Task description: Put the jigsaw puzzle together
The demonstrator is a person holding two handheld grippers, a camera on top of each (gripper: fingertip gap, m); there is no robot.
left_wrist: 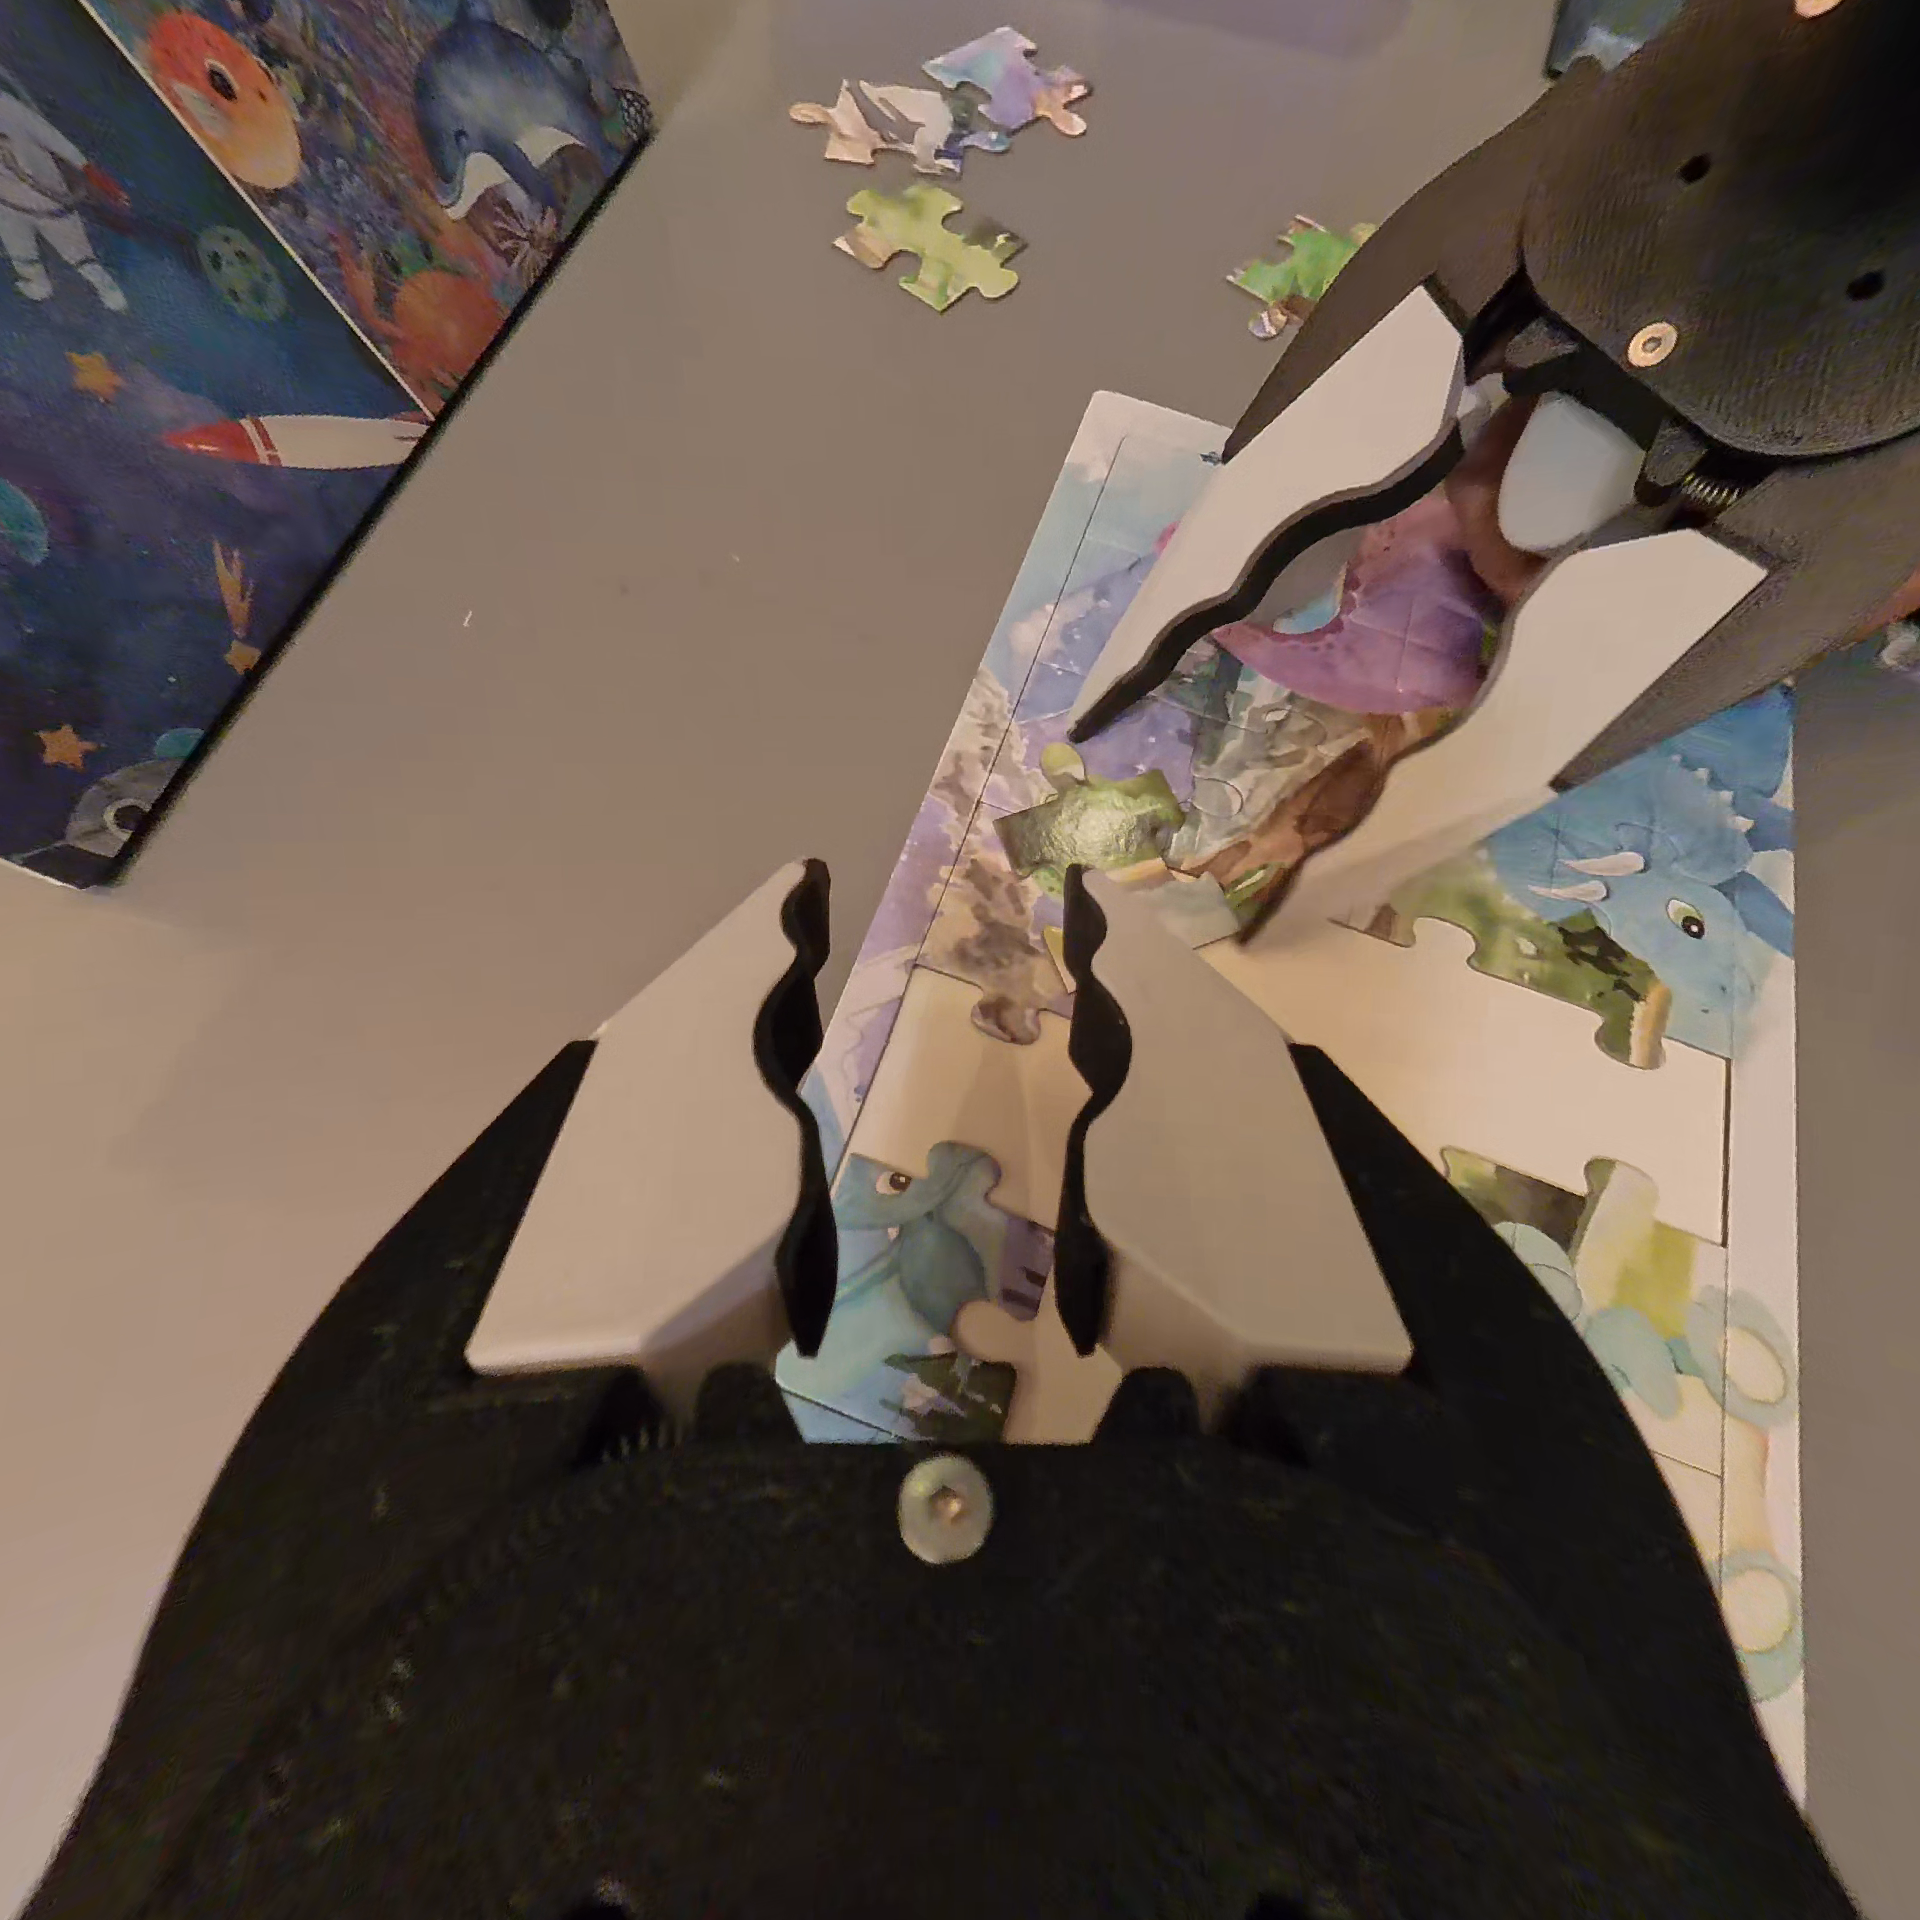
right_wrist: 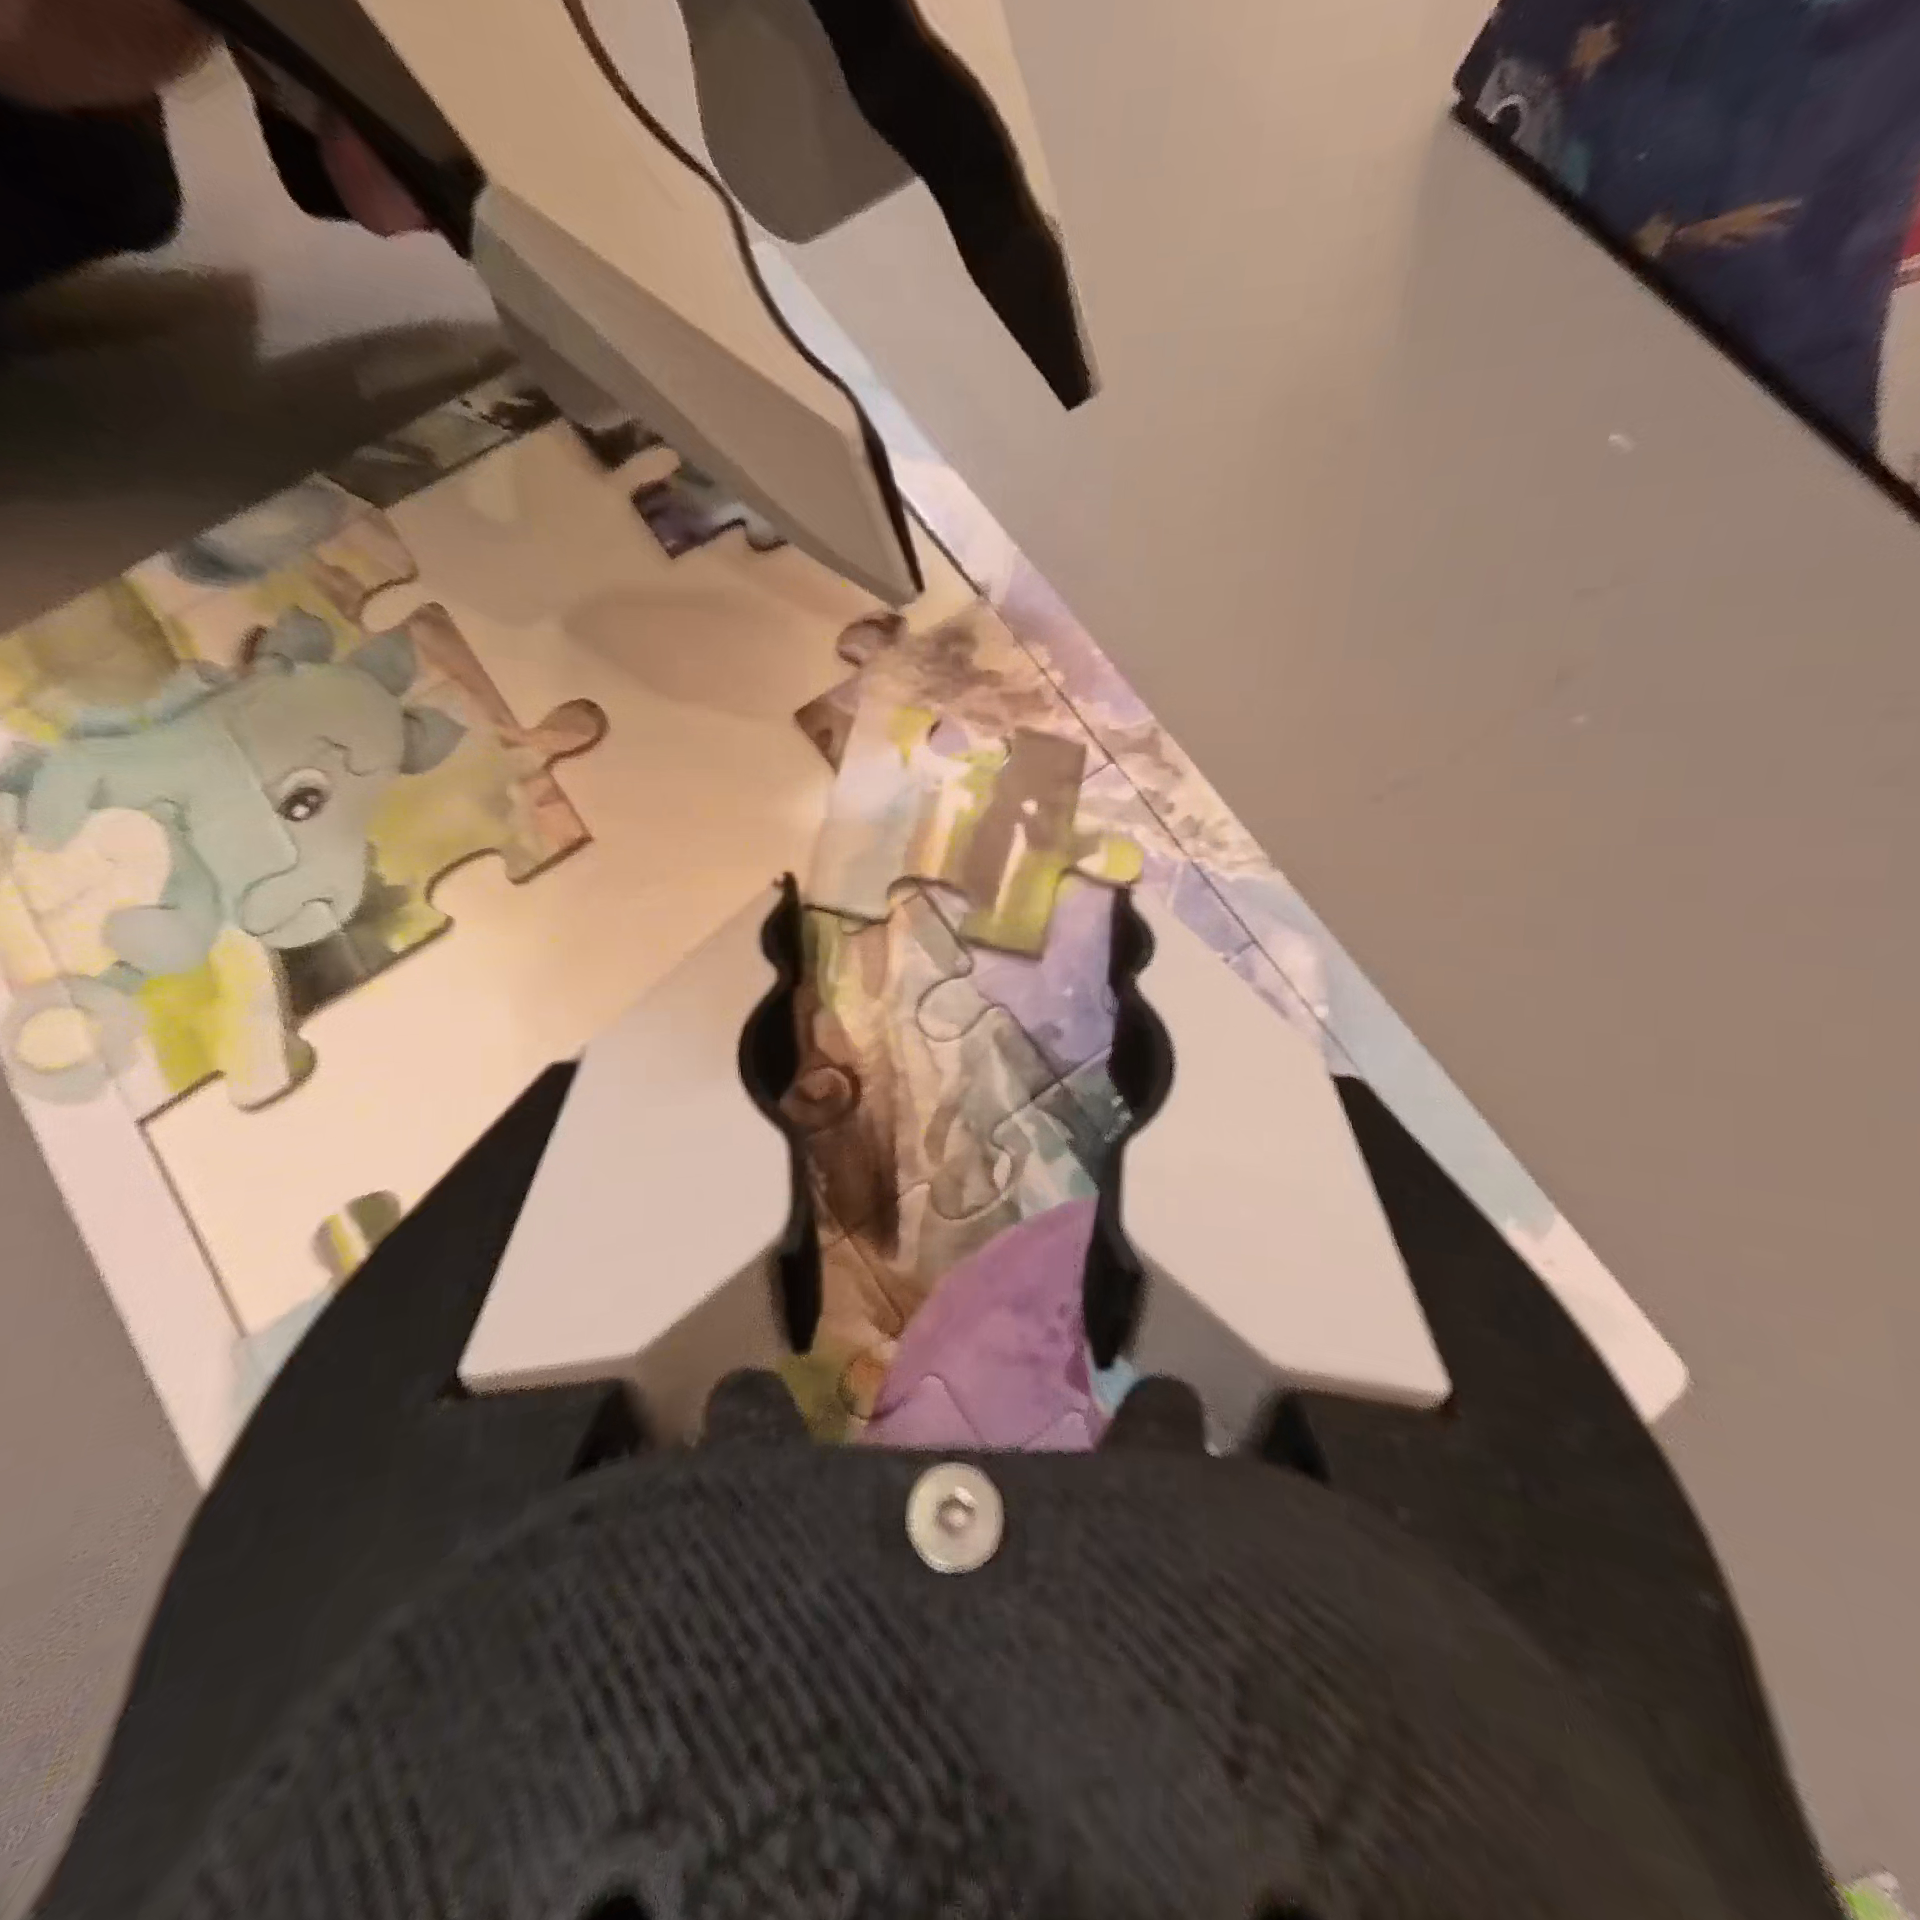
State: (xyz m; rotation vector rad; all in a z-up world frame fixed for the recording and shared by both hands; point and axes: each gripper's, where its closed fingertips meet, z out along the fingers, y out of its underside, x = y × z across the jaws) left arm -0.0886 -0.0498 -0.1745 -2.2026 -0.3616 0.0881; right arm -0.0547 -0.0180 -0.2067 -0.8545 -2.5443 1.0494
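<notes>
The dinosaur jigsaw lies partly assembled in a white tray (left_wrist: 1351, 1091), with bare gaps in the middle. It also shows in the right wrist view (right_wrist: 675, 831). A green piece (left_wrist: 1091, 826) lies askew on the assembled strip along the tray's edge. My left gripper (left_wrist: 945, 883) is open and empty, low over the tray, with its tips just short of that piece. My right gripper (left_wrist: 1164, 831) comes in from the upper right, open and empty, its tips either side of the piece. In the right wrist view the green piece (right_wrist: 1023, 862) lies just ahead of the right gripper (right_wrist: 956, 904), and the left gripper (right_wrist: 992, 494) hangs opposite it.
Loose pieces lie on the grey table beyond the tray: a green one (left_wrist: 935, 244), a purple cluster (left_wrist: 966, 104) and a green one (left_wrist: 1299, 270) half behind the right gripper. Two picture boards, space (left_wrist: 156, 468) and sea (left_wrist: 395, 135), lie at the left. Left tips to right tips: about 6 cm.
</notes>
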